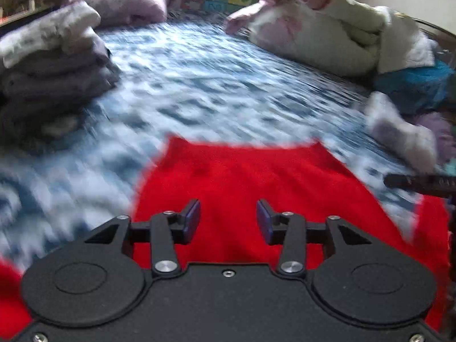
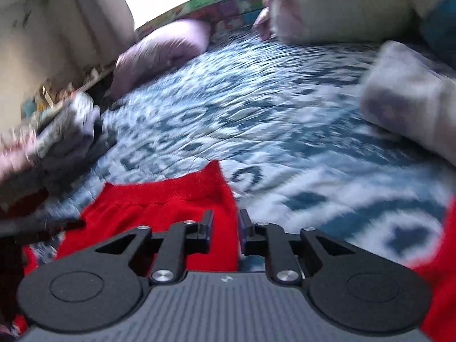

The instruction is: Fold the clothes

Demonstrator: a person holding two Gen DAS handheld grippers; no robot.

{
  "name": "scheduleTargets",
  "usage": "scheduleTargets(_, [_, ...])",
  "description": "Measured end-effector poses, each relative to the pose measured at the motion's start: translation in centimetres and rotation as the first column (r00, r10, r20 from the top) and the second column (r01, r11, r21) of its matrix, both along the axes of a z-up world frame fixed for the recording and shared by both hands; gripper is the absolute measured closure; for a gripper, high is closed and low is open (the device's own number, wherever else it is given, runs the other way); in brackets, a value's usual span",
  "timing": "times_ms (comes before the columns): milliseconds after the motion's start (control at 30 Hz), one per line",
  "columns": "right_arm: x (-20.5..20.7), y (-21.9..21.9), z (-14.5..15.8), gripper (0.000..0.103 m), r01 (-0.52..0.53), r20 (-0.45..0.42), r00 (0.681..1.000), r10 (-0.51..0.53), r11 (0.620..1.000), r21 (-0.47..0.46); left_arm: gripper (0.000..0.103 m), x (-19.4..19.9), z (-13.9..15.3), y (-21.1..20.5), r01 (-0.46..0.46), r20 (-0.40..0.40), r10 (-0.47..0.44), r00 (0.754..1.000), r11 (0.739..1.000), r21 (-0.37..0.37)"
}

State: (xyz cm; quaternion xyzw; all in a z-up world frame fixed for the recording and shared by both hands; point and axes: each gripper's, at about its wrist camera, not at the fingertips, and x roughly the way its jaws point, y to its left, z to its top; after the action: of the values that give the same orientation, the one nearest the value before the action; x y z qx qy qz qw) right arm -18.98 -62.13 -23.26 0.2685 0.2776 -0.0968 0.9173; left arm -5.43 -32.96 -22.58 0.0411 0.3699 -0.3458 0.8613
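We see the left tool [image 1: 228, 219] with its two fingers spread wide and nothing between them, hanging over the flat red garment [image 1: 256, 188], a soft, fuzzy knit spread on the bed. The right tool [image 2: 225, 228] stands nearly closed, its fingers pinched on the edge of that red garment [image 2: 171, 208], close to a ribbed band that runs across the cloth to a raised corner. Both views are blurred. The garment lies at the near side of a bedspread [image 1: 213, 91] printed in blue and white swirls, lightly rippled. To the left sits a stack of folded clothes [image 1: 54, 68], grey and mauve layers with a pale piece on top. Behind it rests a plump lilac pillow [image 1: 128, 2]. Far right is a crumpled heap of cream and pink bedding [image 1: 327, 31], with a teal cloth [image 1: 416, 85] beside it.
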Motion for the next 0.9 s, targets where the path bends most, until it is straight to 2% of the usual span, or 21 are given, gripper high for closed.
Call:
scheduleTargets(133, [-7.0,-0.7,0.0,0.072,0.097,0.051,0.993,-0.102,0.991,0.094,0.060,-6.5,-0.2,-0.7,0.084,0.034,-0.085,0.996,0.996,0.040])
scheduleTargets(267, [-12.4,-1.5,-0.7,0.072,0.173,0.082,0.978,-0.192,0.965,0.200,0.060,-12.3,-0.1,-1.3,0.152,0.082,-0.158,0.984,0.986,0.071])
scheduleTargets(400, [-16.3,-1.4,-1.3,0.069,0.239,0.081,0.962,-0.262,0.946,0.218,0.060,-16.1,-0.2,-2.0,0.189,0.120,-0.199,0.973,0.978,0.087])
scheduleTargets(433, [-17.0,-1.3,-1.5,0.067,0.252,0.072,0.959,-0.273,0.942,0.221,0.060,-16.6,-0.7,-2.4,0.191,0.121,-0.203,0.972,0.976,0.105])
scheduleTargets(500, [-18.5,-1.2,-2.1,0.065,0.276,0.056,0.954,-0.296,0.934,0.228,0.060,-16.6,-2.6,-3.5,0.197,0.046,-0.208,0.977,0.965,0.171])
scheduleTargets(667, [-20.5,-2.2,-3.7,0.064,0.337,0.026,0.936,-0.352,0.913,0.229,0.060,-16.9,-1.0,-3.2,0.184,0.062,-0.190,0.980,0.979,0.091])
scheduleTargets(800, [-21.2,-2.7,-4.4,0.064,0.347,0.032,0.930,-0.366,0.904,0.249,0.060,-15.6,-1.8,-3.8,0.140,0.050,-0.147,0.988,0.983,0.122])
scheduleTargets(900, [-21.5,-2.9,-4.7,0.064,0.343,0.045,0.929,-0.367,0.900,0.268,0.057,-16.2,-1.9,-3.9,0.155,0.041,-0.162,0.986,0.980,0.127])
